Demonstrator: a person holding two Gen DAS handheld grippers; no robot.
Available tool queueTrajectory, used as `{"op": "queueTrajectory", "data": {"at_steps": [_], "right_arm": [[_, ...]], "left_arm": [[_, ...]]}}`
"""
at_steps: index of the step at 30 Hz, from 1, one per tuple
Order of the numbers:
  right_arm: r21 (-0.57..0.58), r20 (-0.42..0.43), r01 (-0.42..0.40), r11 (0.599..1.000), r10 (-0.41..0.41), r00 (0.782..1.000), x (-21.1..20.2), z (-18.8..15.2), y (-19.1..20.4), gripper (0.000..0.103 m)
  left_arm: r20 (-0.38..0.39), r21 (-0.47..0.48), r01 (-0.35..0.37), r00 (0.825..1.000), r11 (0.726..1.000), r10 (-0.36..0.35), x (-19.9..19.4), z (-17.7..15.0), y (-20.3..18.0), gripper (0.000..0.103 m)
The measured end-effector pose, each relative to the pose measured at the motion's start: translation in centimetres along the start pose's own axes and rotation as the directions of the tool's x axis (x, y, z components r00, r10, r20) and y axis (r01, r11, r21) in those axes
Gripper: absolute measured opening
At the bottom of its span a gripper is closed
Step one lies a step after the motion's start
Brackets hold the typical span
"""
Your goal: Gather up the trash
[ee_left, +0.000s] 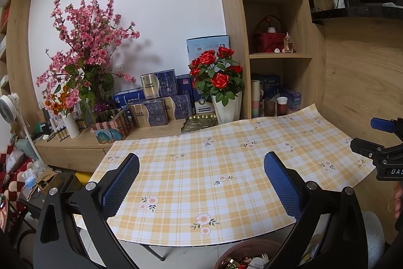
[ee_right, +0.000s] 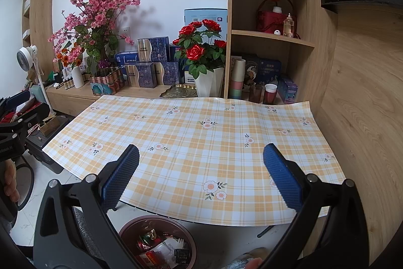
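Both tools, left [ee_left: 201, 183] and right [ee_right: 201, 180], gape empty above the desk [ee_right: 191, 138]; the trash-filled bin [ee_right: 157, 243] sits on the floor below them.

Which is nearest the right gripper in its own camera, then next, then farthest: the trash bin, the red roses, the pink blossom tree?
1. Trash bin, just below the right gripper.
2. Red roses, beyond the table, centre.
3. Pink blossom tree, far left by the wall.
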State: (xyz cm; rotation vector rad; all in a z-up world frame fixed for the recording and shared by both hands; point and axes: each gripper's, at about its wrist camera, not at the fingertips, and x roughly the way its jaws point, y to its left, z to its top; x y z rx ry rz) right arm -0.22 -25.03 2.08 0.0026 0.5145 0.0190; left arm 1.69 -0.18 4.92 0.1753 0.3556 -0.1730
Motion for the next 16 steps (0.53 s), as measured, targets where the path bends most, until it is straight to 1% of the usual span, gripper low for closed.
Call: {"op": "queueTrajectory", "data": {"at_steps": [6, 16], "right_arm": [[0.003, -0.003, 0.0, 1.0, 0.0, 1.0, -0.41, 0.26, 0.21, 0.097], [0.002, -0.013, -0.001, 1.0, 0.001, 1.0, 0.04, -0.13, 0.24, 0.097]], "left_arm": [[-0.005, -0.001, -0.009, 1.0, 1.0, 0.009, 0.09, -0.16, 0.11, 0.097], [-0.012, 0.009, -0.037, 0.999, 0.999, 0.037, 0.1, -0.39, 0.08, 0.097]]}}
